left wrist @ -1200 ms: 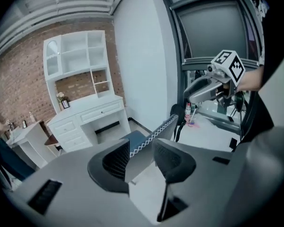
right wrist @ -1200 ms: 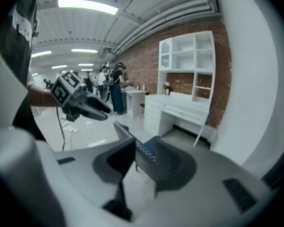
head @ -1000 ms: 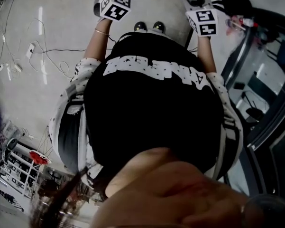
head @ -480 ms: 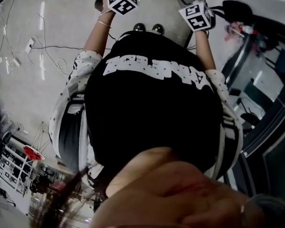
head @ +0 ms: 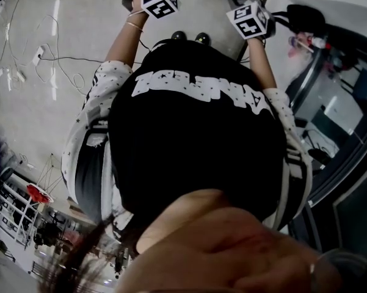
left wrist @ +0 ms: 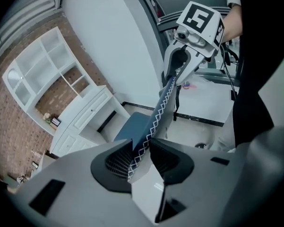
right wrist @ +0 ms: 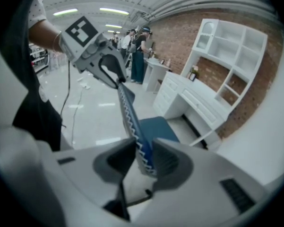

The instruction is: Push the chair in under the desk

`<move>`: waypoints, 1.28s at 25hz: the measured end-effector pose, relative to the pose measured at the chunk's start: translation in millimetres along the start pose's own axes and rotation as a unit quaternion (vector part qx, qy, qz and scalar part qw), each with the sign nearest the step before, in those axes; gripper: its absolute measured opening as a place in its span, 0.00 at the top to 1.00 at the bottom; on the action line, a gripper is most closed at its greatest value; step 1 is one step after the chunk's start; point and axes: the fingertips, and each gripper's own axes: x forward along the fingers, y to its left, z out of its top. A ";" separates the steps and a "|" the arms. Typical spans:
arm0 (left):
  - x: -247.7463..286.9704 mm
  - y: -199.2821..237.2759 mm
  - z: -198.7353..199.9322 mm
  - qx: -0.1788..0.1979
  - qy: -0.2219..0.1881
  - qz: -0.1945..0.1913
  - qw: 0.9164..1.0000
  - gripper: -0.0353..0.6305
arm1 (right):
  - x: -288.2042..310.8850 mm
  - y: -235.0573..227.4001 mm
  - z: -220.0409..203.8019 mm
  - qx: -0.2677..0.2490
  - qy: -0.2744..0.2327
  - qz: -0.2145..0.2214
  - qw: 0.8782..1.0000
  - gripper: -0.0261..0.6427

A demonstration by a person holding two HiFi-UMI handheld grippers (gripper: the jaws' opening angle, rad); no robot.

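The chair has a blue backrest with white zigzag stitching along its top edge and a blue seat. My left gripper has that edge between its jaws, which are closing, and the pads look pressed on it. My right gripper is closing on the same stitched edge, farther along. Each gripper shows at the far end of the edge in the other's view: the right gripper, the left gripper. The white desk with a shelf hutch stands just beyond the seat.
A brick wall backs the desk. Cables trail over the pale floor at left. Several people stand far off by another white desk. The person's shoes stand close behind the chair.
In the head view both marker cubes have moved up the picture, away from the body, and a little closer together.
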 end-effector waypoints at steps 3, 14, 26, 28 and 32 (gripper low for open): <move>3.2 -0.6 1.3 0.007 0.007 0.001 1.000 0.73 | 2.2 -1.3 -2.4 -0.003 -0.007 0.004 1.000 0.77; 16.0 -3.4 8.3 0.022 0.027 0.001 0.999 0.73 | 7.9 -7.9 -2.9 -0.032 -0.023 0.006 0.999 0.78; 13.3 4.2 22.0 0.026 0.037 -0.003 0.999 0.74 | 8.9 -20.0 -0.7 -0.045 -0.025 0.004 0.999 0.77; 14.5 6.0 22.8 0.026 0.040 0.000 0.999 0.74 | 9.3 -23.2 -0.2 -0.048 -0.027 0.002 0.999 0.77; 18.0 10.0 27.6 0.027 0.041 0.005 0.999 0.74 | 11.6 -28.3 -1.7 -0.050 -0.027 0.005 0.998 0.77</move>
